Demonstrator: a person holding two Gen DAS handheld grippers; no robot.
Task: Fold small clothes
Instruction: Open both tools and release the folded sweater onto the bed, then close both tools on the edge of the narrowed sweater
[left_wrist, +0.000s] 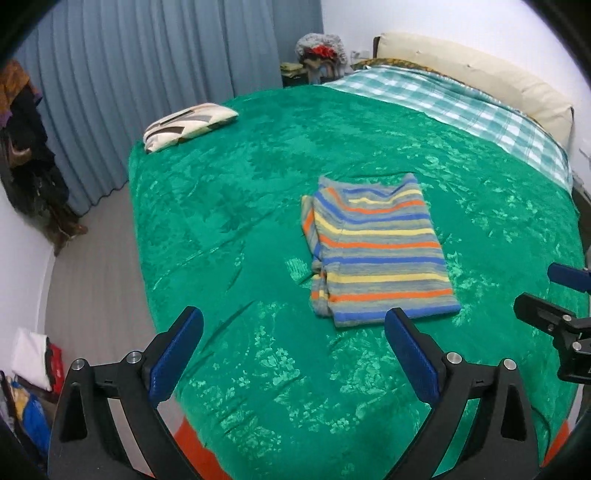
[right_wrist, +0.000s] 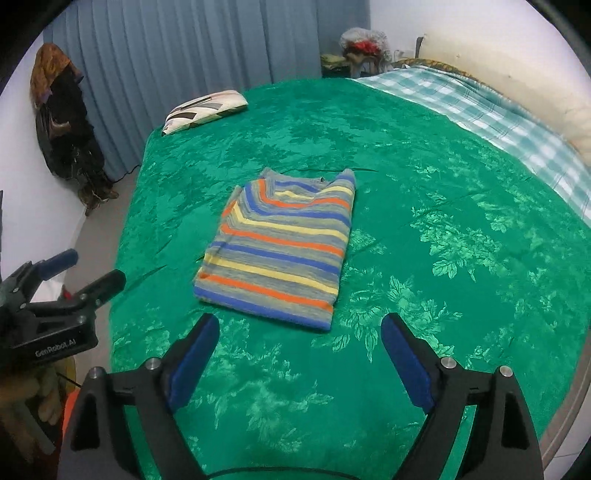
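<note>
Folded striped knit shirt (left_wrist: 376, 251) lies centre-frame on the green floral bedspread (left_wrist: 229, 206); left tongs (left_wrist: 293, 332) and right tongs (right_wrist: 300, 338) gape empty below it, probably because folding looks finished.

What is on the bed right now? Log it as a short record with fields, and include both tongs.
surface: green floral-patterned bedspread
garment: striped knit shirt in grey, blue, orange and yellow, folded into a rectangle, lying flat mid-bed
far corner: cream pillow with dark geometric print
head of bed: teal-and-white checked sheet
left tongs: open, empty, short of the shirt
right tongs: open, empty, short of the shirt
</note>
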